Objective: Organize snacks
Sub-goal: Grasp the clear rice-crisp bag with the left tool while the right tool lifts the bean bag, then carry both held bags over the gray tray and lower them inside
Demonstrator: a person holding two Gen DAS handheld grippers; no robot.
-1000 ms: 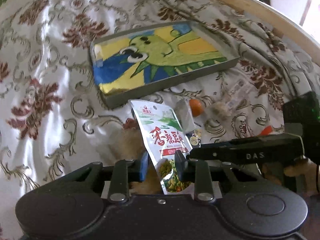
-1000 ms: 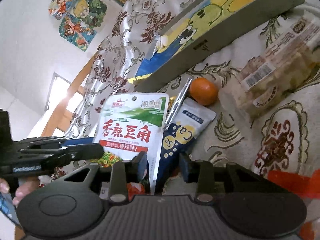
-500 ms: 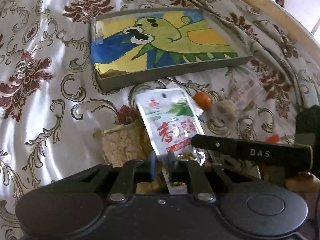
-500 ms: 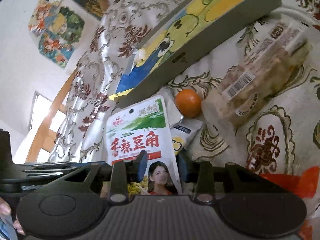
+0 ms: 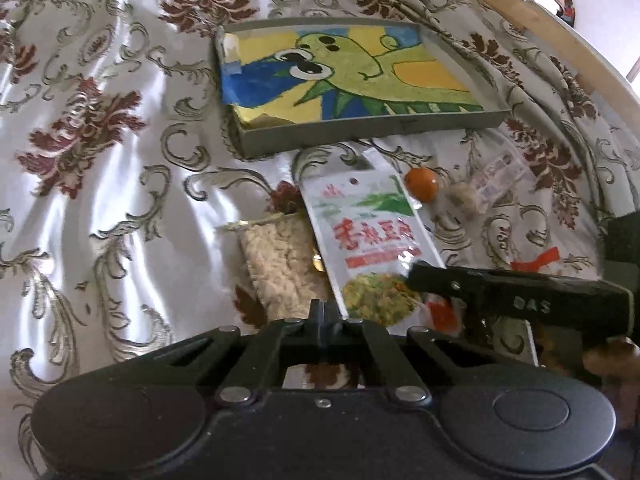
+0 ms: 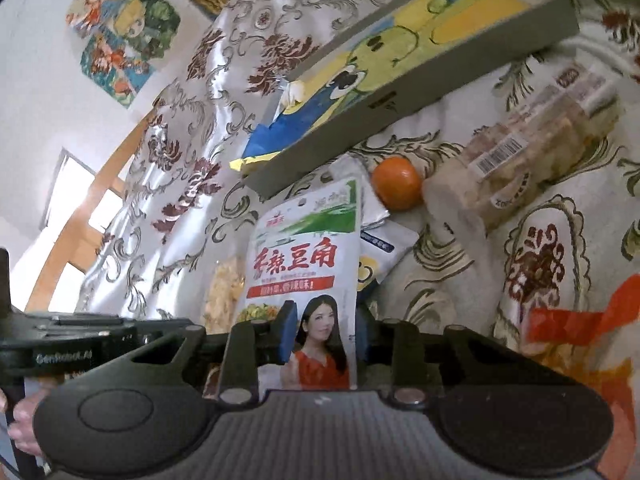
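A white and green snack pouch (image 5: 370, 240) with red Chinese lettering lies on the patterned cloth in front of a grey tray (image 5: 400, 126) with a painted green cartoon inside. My left gripper (image 5: 325, 312) is shut and empty, its tips just left of the pouch's lower edge. My right gripper (image 6: 326, 334) is open, with the bottom of the pouch (image 6: 308, 276) between its fingers. An orange (image 6: 397, 184), a clear pack of biscuits (image 6: 532, 156) and a blue and white pouch (image 6: 380, 256) lie to the right.
A clear bag of pale flakes (image 5: 280, 268) lies left of the pouch. A red wrapper (image 6: 580, 320) lies at the right. A wooden bed frame (image 5: 540, 28) runs along the far right edge. Posters (image 6: 120, 28) hang on the wall.
My left gripper has closed fully, let the pouch slip out and pulled back to its left. The pouch's bottom has come between my right gripper's fingers.
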